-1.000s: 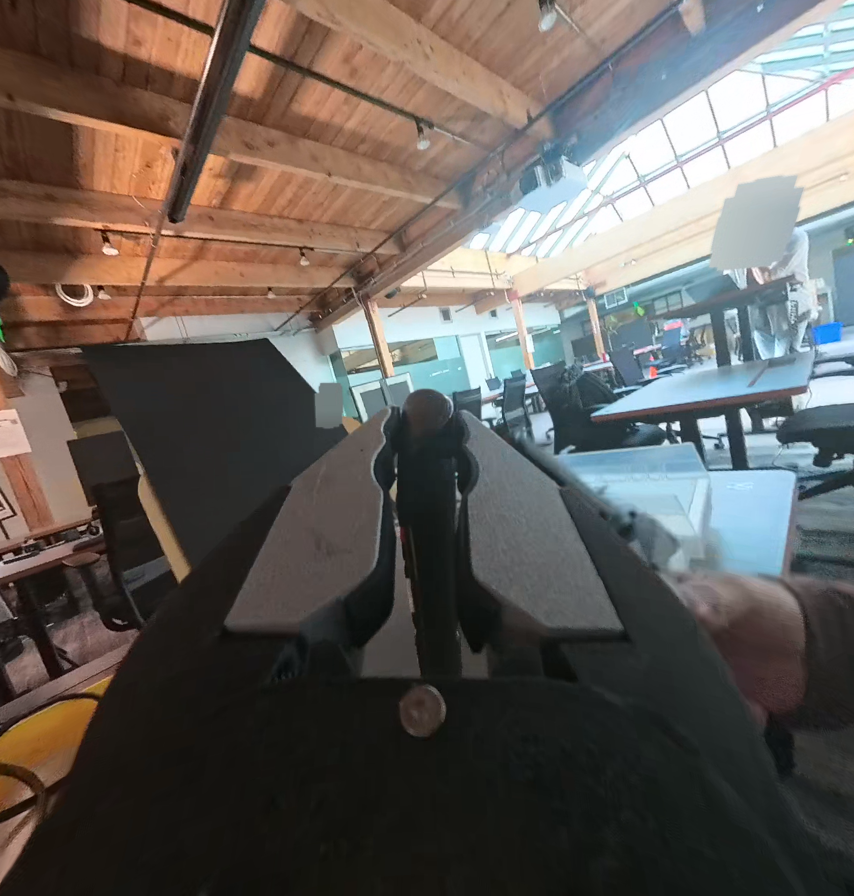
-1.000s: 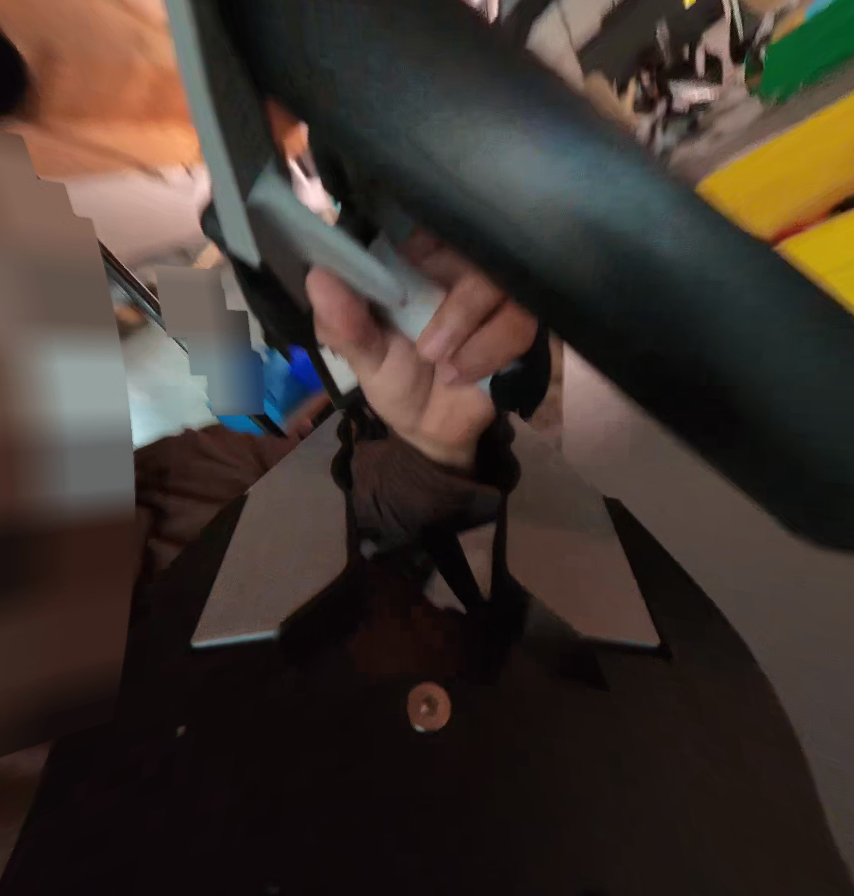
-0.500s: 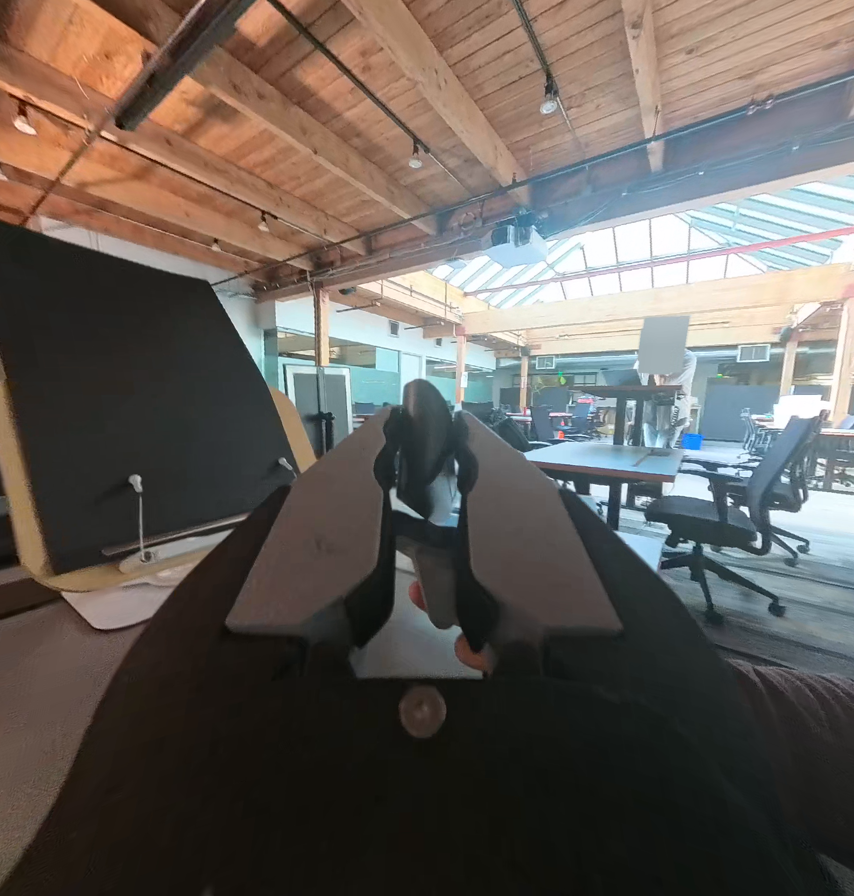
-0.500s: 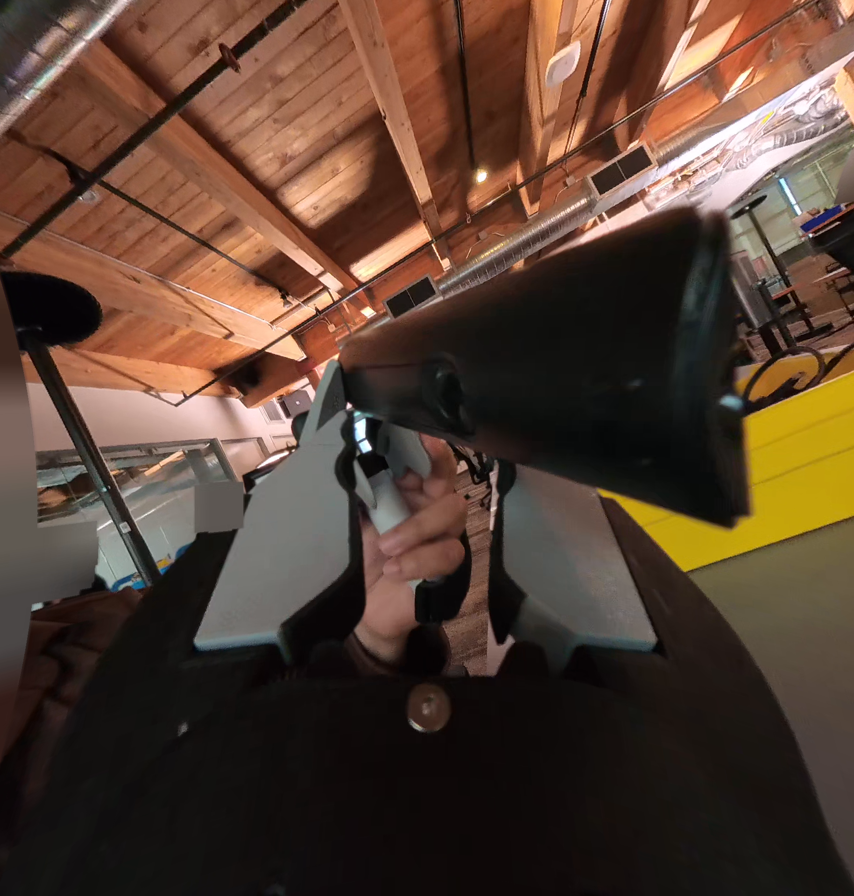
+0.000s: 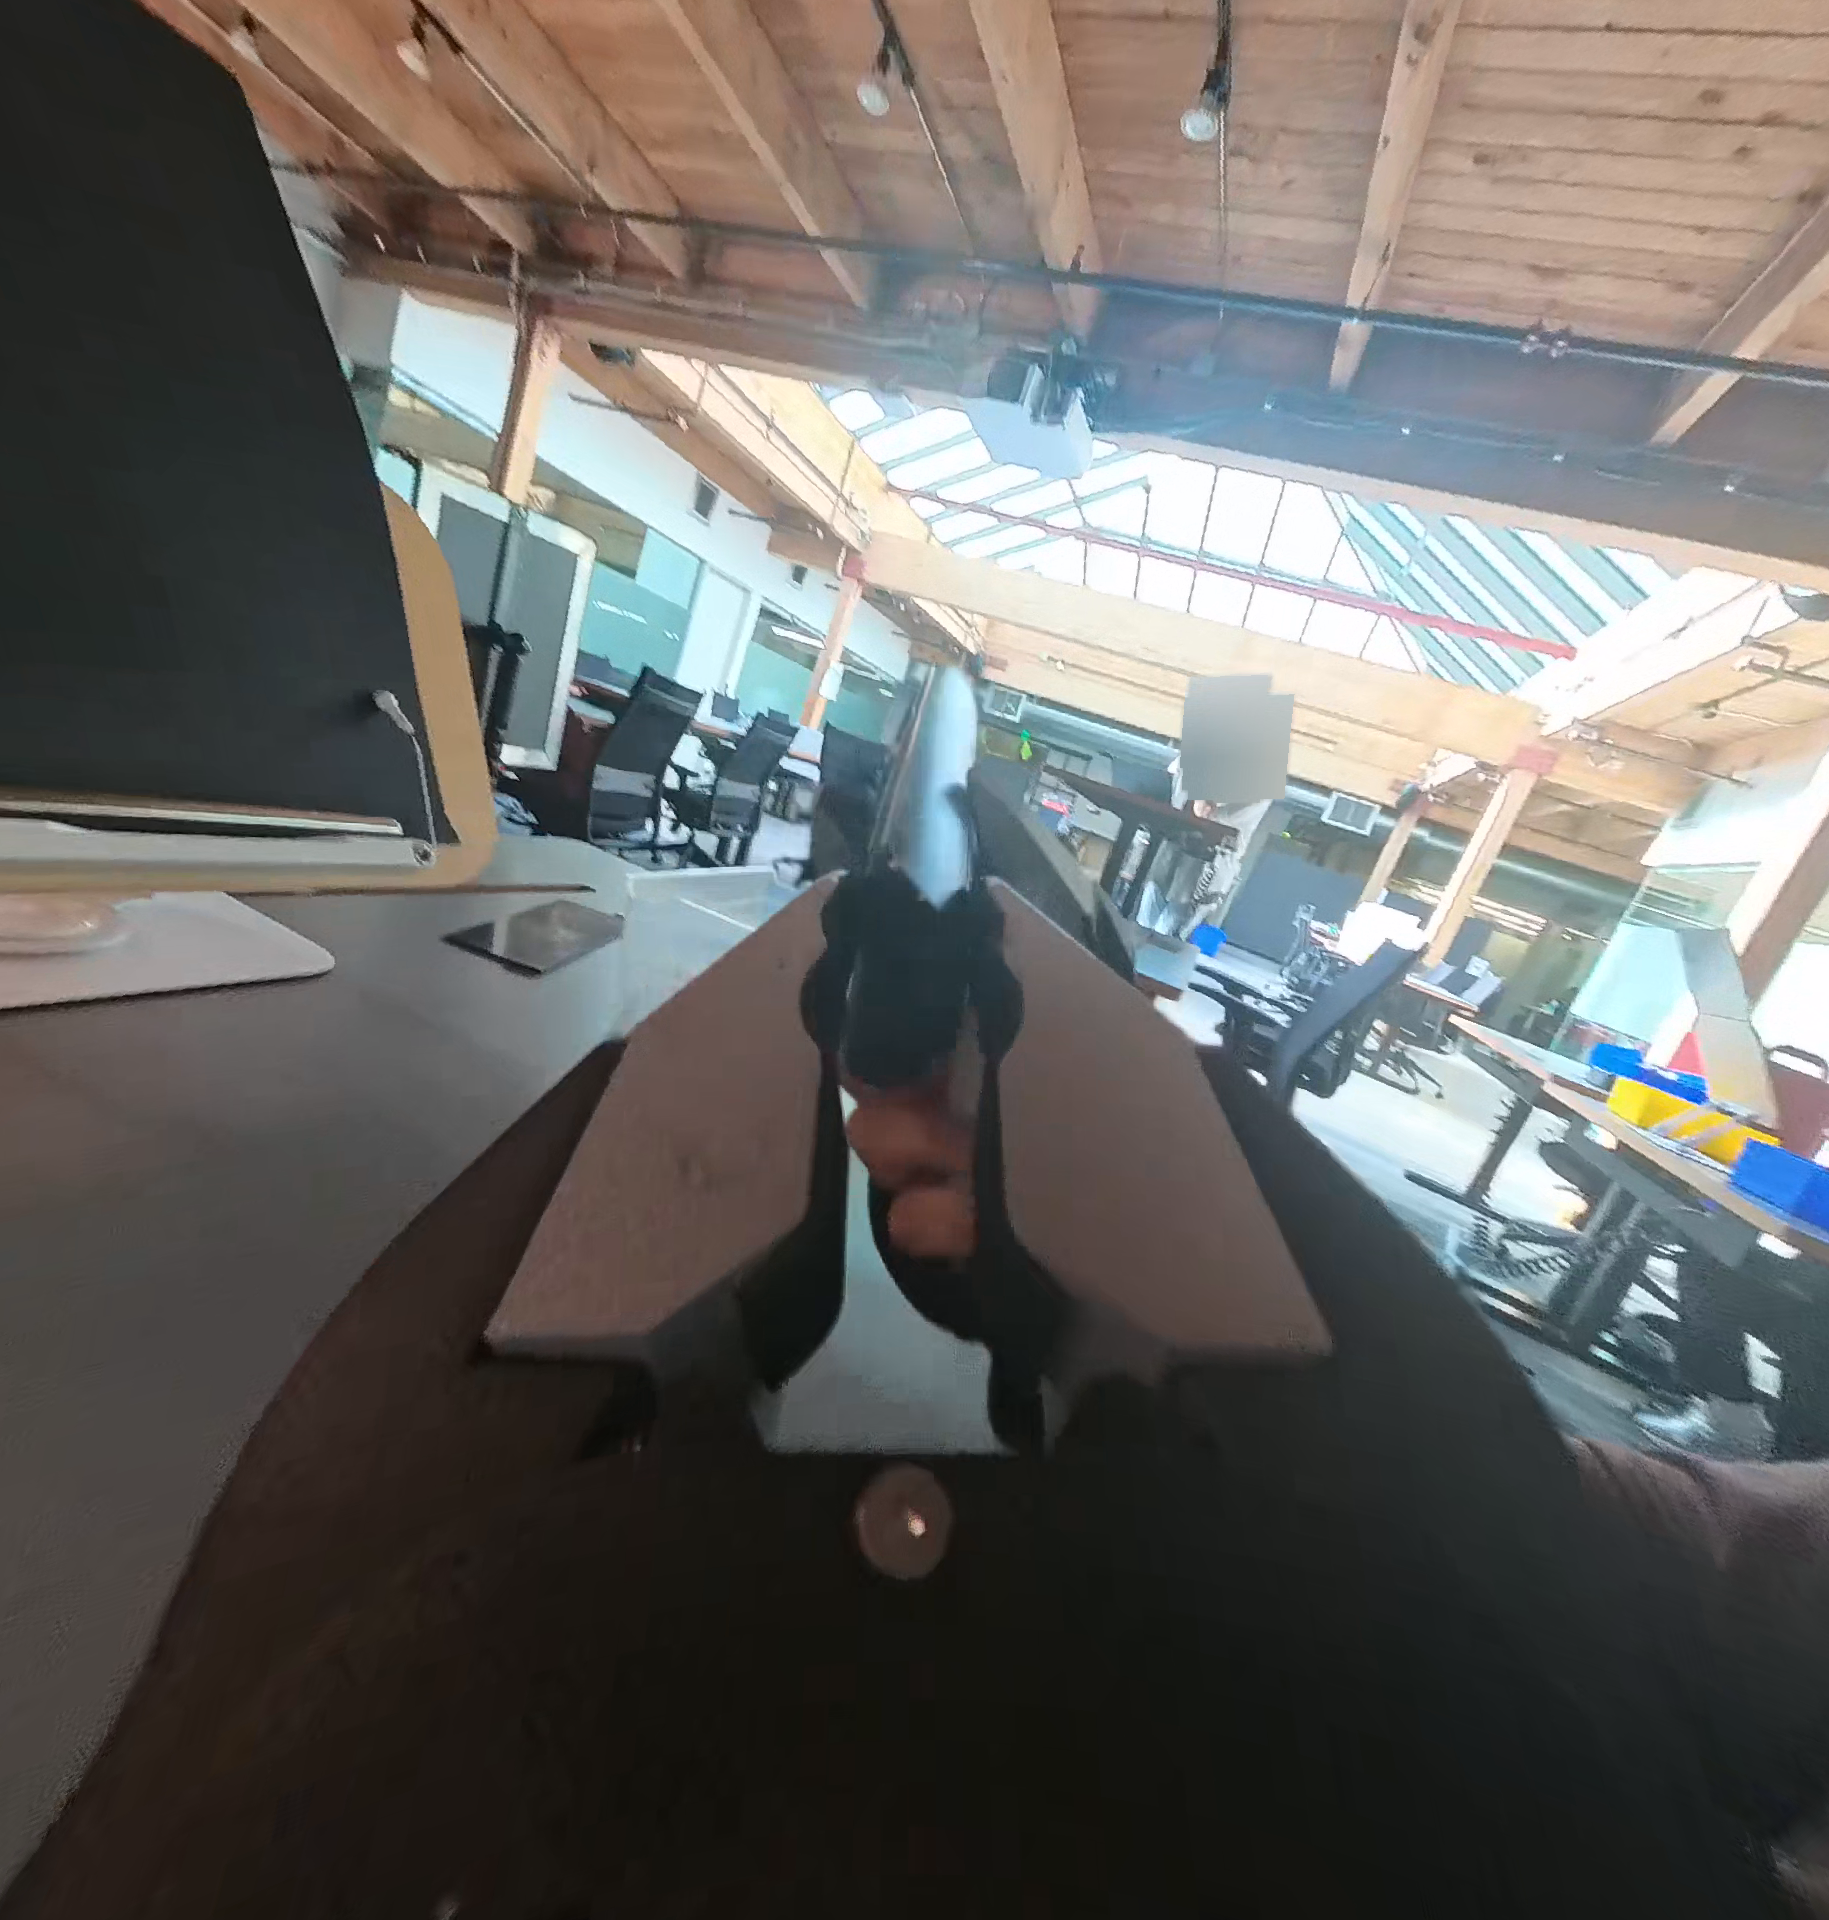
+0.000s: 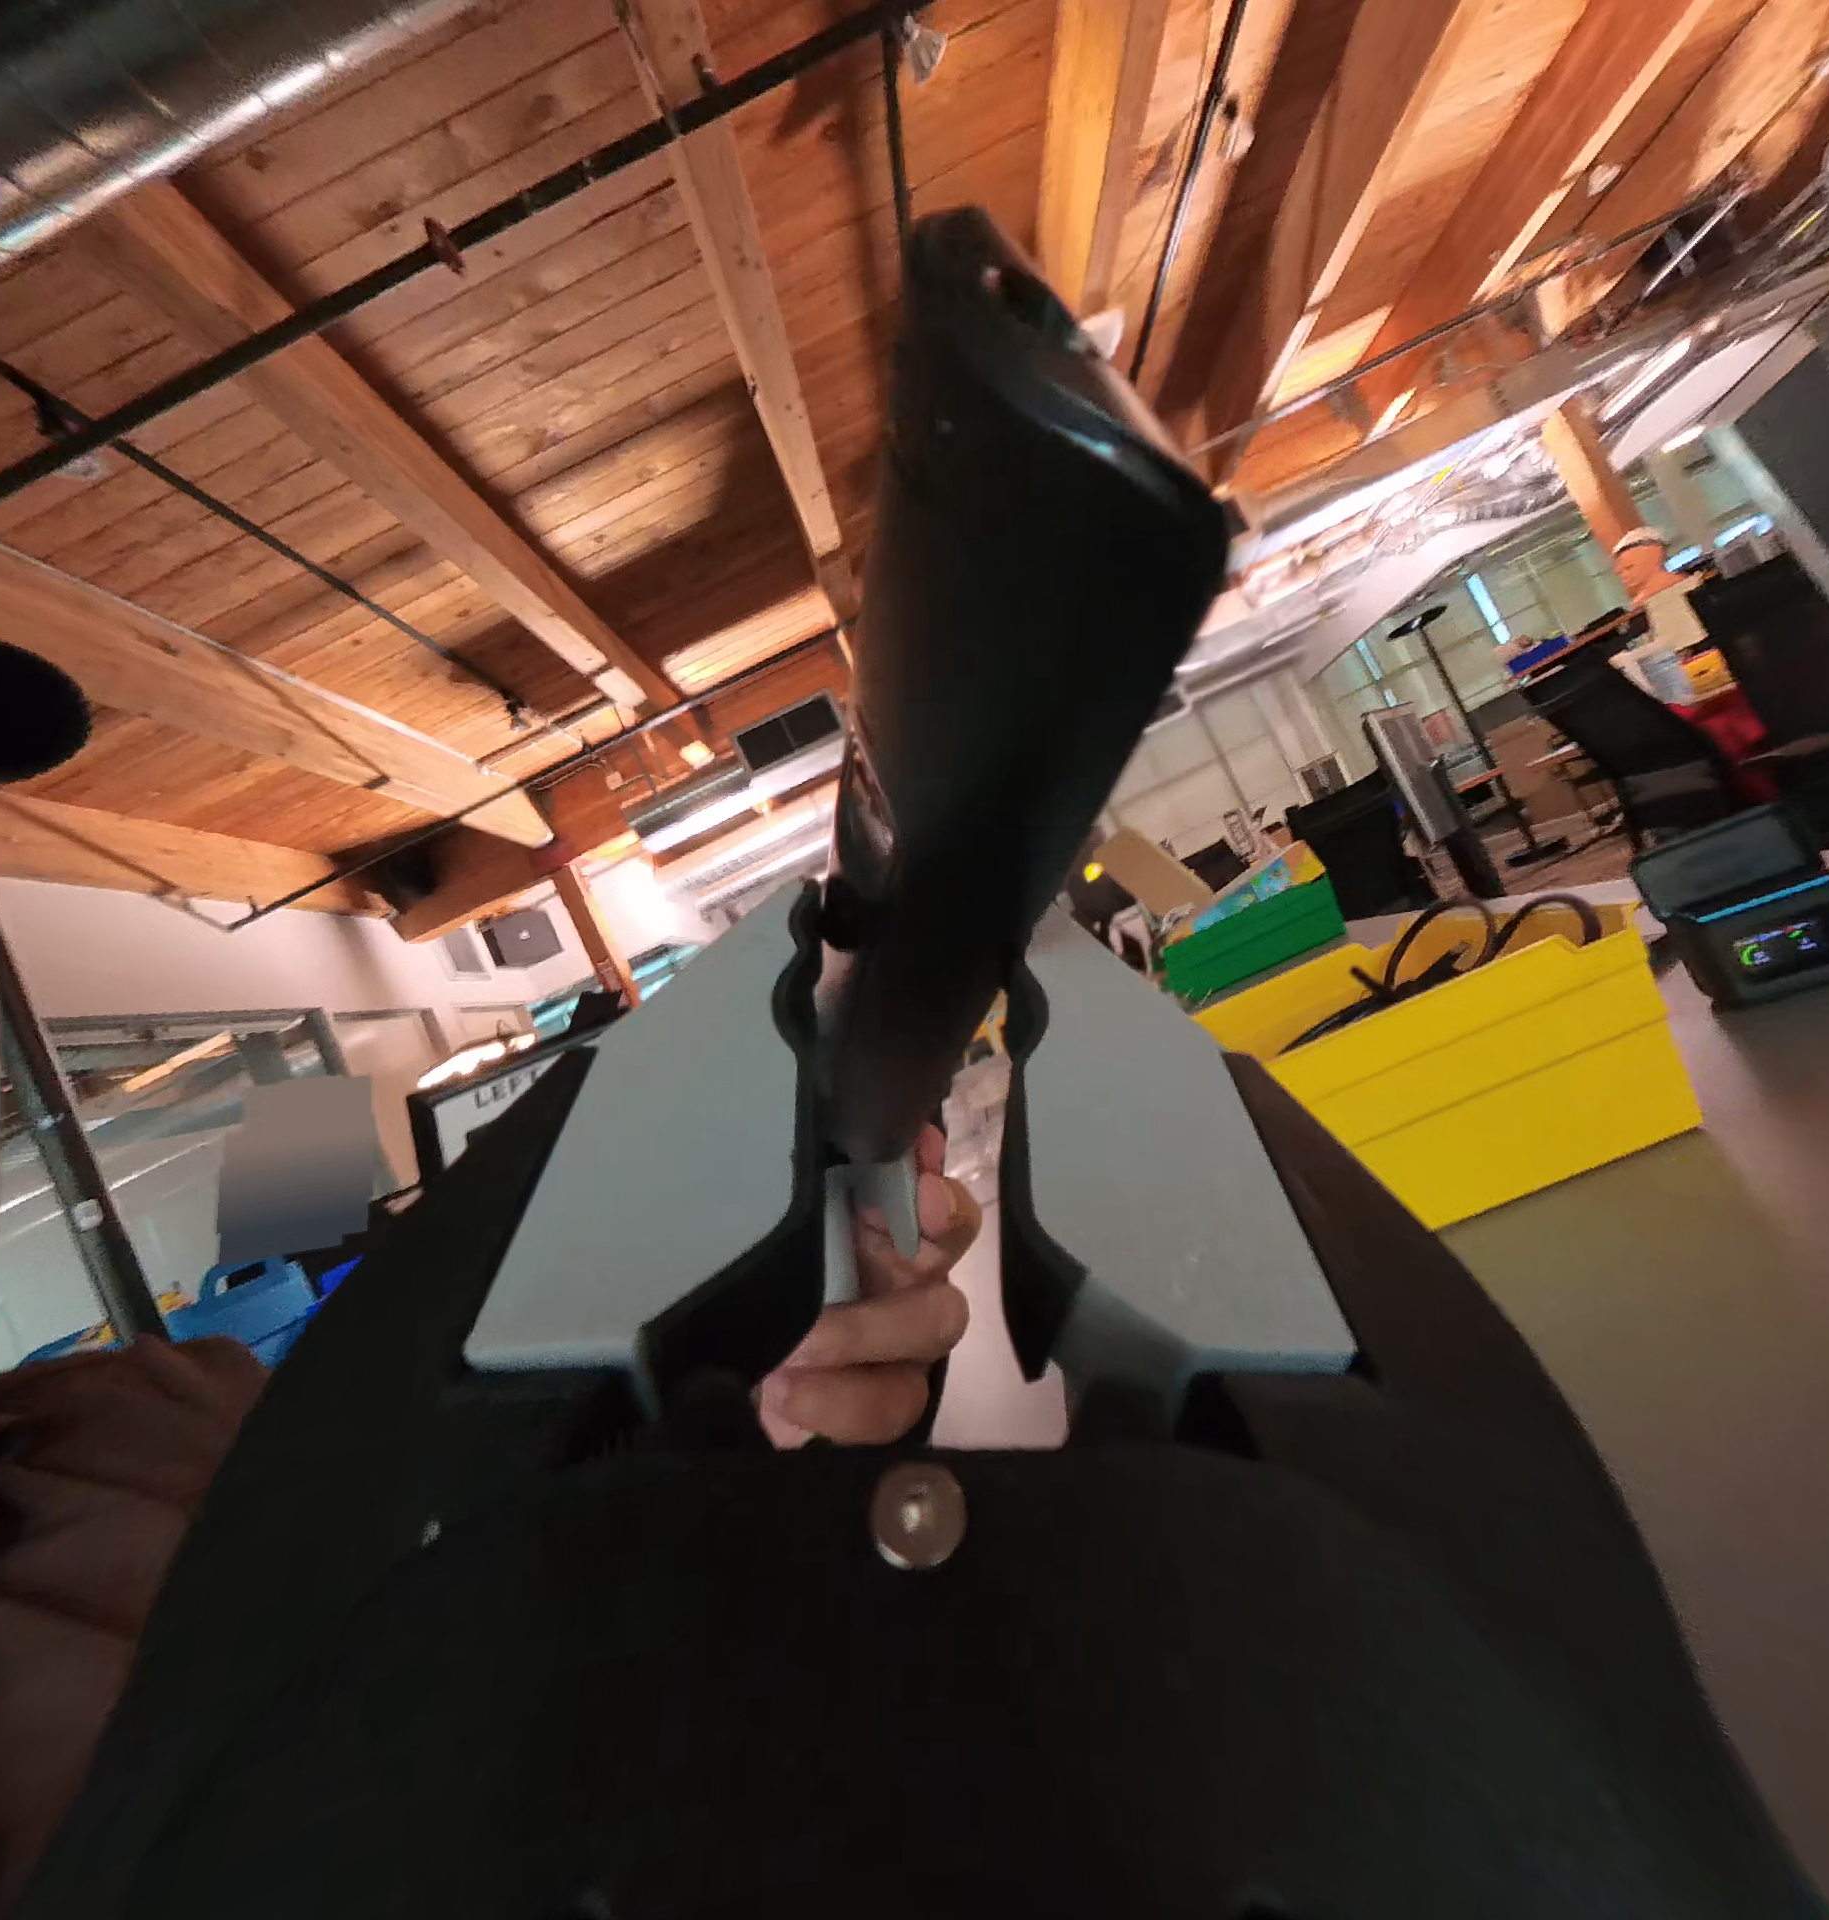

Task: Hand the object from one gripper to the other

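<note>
My left gripper (image 5: 910,977) is shut on a black object (image 5: 905,1003) that fills the gap between its pads. A narrow pale piece (image 5: 941,790) sticks up just beyond the tips. A hand (image 5: 920,1153) shows below through the gap. In the right wrist view the black object (image 6: 1003,644) stands nearly upright, narrow at the bottom and wider at the top. My right gripper (image 6: 915,997) has its pads against both sides of the narrow part. Below it a hand (image 6: 868,1340) grips a grey piece (image 6: 868,1216).
A grey table (image 5: 162,1195) carries a black board on a wooden stand (image 5: 110,468). A yellow bin with cables (image 6: 1461,1060), a green bin (image 6: 1253,935) and a dark case (image 6: 1783,935) stand to the right. Office desks and chairs (image 5: 1336,997) lie beyond. About 5 centimetres separates my left fingertips from my right.
The right fingers have narrowed onto the black object, which has turned from lying across the view to upright. The left gripper stays shut and has swung right and lower.
</note>
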`<state>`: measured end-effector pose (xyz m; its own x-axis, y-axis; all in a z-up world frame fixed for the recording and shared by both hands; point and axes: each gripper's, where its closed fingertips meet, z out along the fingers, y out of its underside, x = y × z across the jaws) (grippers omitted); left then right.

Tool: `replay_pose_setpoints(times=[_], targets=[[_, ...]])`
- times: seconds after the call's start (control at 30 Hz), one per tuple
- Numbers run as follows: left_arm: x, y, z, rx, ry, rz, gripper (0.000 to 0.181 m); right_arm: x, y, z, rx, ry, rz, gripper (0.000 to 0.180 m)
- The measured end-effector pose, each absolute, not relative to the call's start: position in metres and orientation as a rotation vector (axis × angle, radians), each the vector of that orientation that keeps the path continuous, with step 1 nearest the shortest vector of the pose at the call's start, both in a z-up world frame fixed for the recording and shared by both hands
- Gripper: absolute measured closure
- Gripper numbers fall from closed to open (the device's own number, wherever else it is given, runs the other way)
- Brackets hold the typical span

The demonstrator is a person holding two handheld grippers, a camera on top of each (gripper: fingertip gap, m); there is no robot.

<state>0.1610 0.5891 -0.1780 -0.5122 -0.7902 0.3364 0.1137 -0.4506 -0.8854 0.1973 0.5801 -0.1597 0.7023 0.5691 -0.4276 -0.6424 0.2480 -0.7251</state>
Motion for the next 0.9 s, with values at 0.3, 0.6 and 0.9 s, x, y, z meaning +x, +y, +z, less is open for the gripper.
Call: replay_pose_setpoints(times=[0.3,0.6,0.9], targets=[[0.175,0.608,-0.207,-1.157,1.427,-1.735,0.154,0.257,0.526,-0.123,-1.367,0.092,0.065,0.158],[0.155,0.601,-0.197,-0.926,1.589,-1.506,0.159,0.415,0.411,-0.182,-1.847,0.458,-0.947,0.158],[0.159,0.649,-0.225,-0.952,1.680,-0.876,0.127,0.475,0.375,-0.304,-2.258,0.868,-0.866,0.155]])
